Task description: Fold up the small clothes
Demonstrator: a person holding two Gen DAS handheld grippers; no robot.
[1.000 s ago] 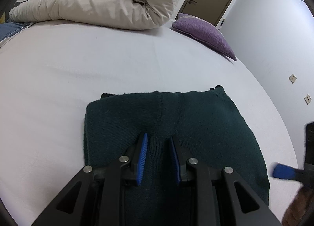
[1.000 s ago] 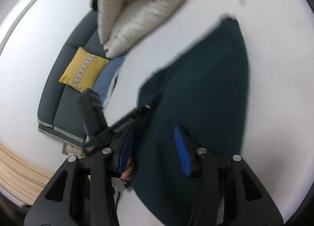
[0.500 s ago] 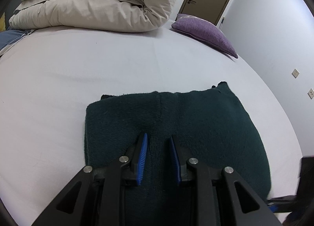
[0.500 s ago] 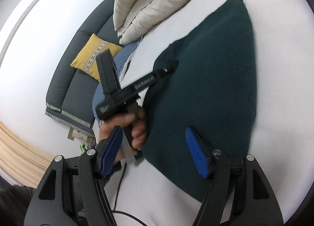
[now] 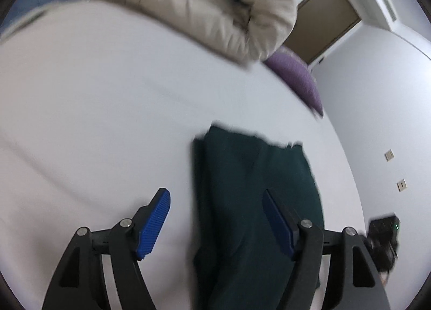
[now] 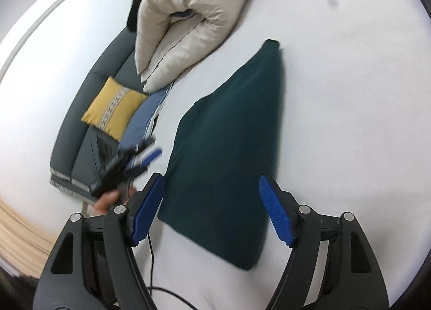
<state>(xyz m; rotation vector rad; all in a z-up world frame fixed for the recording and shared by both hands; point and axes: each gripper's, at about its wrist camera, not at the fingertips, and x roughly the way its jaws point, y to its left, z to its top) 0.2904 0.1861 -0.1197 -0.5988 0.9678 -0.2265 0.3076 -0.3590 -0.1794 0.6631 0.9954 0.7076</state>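
A dark green folded garment [image 5: 256,202] lies flat on the white bed; it also shows in the right wrist view [image 6: 231,153]. My left gripper [image 5: 218,226] is open and empty, raised above the garment's left edge. My right gripper [image 6: 212,207] is open and empty, held above the garment's near end. The left gripper shows blurred in the right wrist view [image 6: 126,164], left of the garment, in a hand.
A rolled beige duvet [image 5: 188,2] lies at the far side of the bed [image 5: 94,110], with a purple pillow [image 5: 293,75] beside it. A grey sofa [image 6: 89,110] with a yellow cushion [image 6: 113,107] stands past the bed's left edge. A black cable [image 6: 172,291] trails below.
My left gripper has opened, let go of the garment and swung up and left. My right gripper has opened wider and pulled back. The garment stays flat on the bed.
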